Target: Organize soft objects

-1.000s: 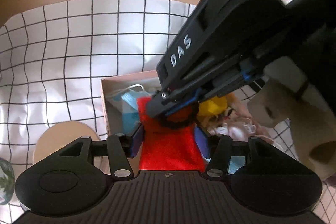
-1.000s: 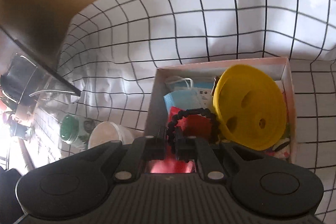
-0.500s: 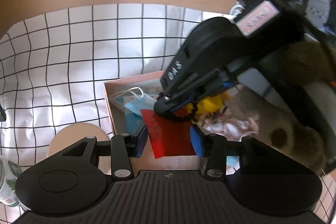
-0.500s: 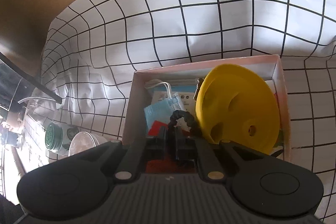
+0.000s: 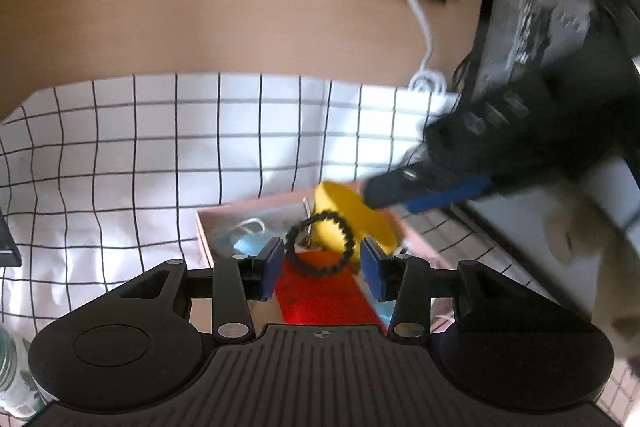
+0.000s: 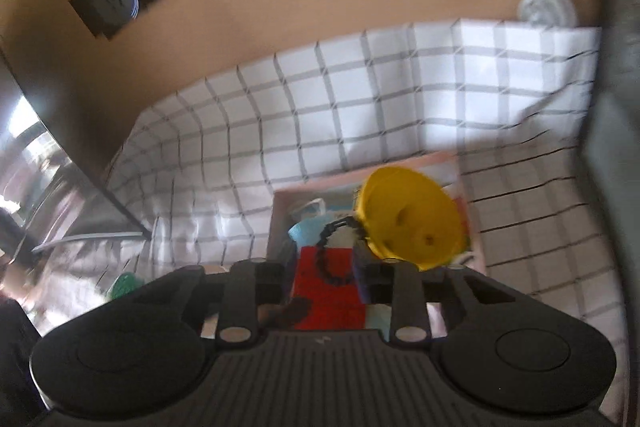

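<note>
Both of my grippers hover over the pink box (image 5: 256,207) low in each frame; my left gripper (image 5: 323,267) is spread wide, holding nothing; my right gripper (image 6: 323,275) is parted too; the black hair tie (image 5: 320,245) lies on the red cloth (image 5: 324,295) beside the yellow funnel (image 6: 412,217)

The left gripper (image 5: 323,267) is matte black plastic: a ribbed central plate with a small round mark, two rounded lobes with raised discs, and slim linkage bars pinned by silver screws. Its fingers (image 5: 272,265) carry blue pads. The right gripper (image 6: 325,275) has the same black ribbed body, lobes and silver screws, with dark blue pads, blurred here.
</note>
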{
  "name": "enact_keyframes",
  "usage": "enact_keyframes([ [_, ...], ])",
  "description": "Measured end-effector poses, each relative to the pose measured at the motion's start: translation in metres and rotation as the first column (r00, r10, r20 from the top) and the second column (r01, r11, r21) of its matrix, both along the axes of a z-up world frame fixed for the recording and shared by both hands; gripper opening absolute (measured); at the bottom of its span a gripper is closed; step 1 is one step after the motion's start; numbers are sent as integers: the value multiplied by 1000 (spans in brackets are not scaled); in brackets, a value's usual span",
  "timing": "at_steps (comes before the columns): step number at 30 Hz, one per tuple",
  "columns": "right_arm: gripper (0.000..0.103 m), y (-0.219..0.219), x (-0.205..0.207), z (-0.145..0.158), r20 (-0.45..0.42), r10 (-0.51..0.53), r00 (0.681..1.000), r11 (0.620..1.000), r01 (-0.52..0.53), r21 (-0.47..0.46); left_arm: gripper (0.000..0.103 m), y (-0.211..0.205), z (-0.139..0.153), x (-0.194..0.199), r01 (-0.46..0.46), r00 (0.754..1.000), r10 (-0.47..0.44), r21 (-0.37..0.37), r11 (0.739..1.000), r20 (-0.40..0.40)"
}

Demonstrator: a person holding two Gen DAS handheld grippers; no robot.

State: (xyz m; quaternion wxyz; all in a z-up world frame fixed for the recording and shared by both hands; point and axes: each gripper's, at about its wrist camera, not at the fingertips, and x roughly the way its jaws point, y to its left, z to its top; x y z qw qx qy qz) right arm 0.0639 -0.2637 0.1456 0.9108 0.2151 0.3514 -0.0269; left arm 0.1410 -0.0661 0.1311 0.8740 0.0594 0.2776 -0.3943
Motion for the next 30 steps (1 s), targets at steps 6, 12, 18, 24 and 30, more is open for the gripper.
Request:
enact_keyframes([
  [6,46,19,-54,-16,59,35,998,996,-30,-84,46,39,-8,-43,-65,998,65,-58,996,-7],
  [12,46,34,-89,-71,40,188,981,964,-177,-198,46,63,-55,-103,-283,958,284,31,959,-38],
  [18,46,39,-113,-123,-38,279,960,933,-280,-225,46,68,-91,-154,-467,881,471,92,880,-34],
  [24,52,47,-114,-144,-61,333,941,908,-338,-249,46,59,-109,-170,-525,845,534,132,841,-39],
  [30,59,58,-111,-148,-57,350,935,870,-347,-351,47,52,-117,-173,-561,825,565,138,816,17],
])
